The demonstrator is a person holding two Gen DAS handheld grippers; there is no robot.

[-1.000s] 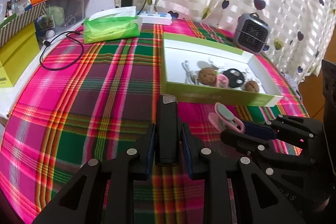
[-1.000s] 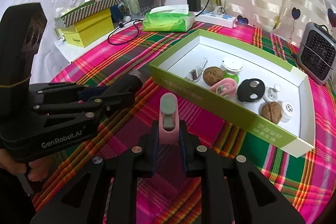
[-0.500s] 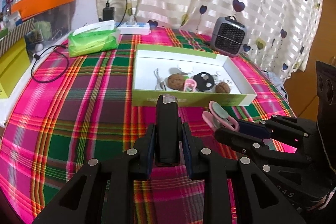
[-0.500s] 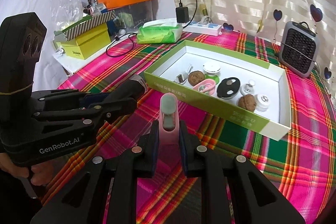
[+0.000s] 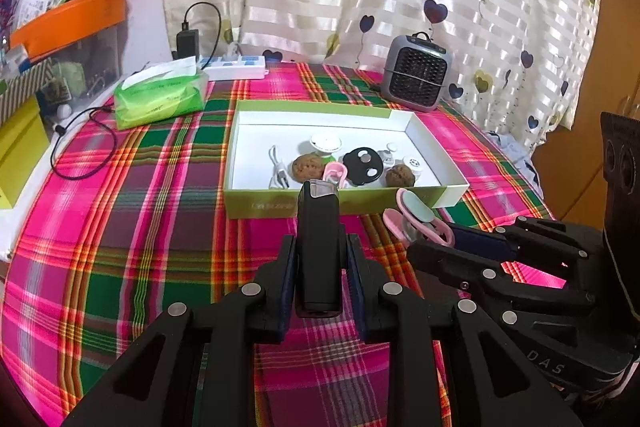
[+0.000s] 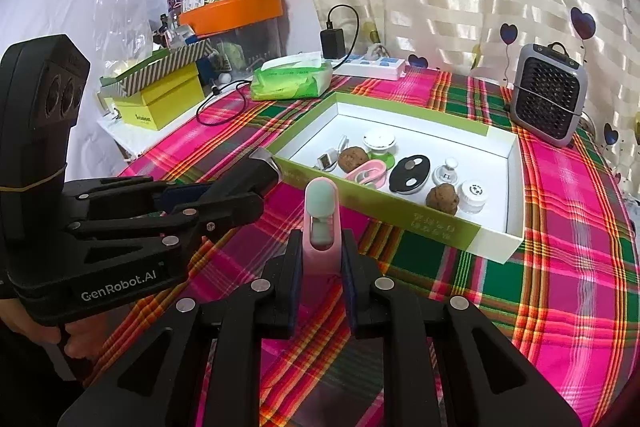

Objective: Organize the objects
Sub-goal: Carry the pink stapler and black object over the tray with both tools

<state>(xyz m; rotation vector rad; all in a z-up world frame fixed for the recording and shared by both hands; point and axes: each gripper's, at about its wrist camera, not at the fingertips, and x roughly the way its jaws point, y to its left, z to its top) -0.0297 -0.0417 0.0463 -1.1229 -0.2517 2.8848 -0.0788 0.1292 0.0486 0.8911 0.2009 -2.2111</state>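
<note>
Two tools, both loaded. Your left tool is clamped on a black stick-shaped device with a clear tip, held upright between the fingers above the plaid bench. Your right tool is clamped on a pink clip with a mint pad, also pointing up and forward. Both sit just short of the near wall of the green box, side by side, close but apart. Inside the box: two walnuts, a black oval piece, another pink clip, small white caps, a white cable. Beyond the box you have a grey mini heater, a green tissue pack, a white power strip.
</note>
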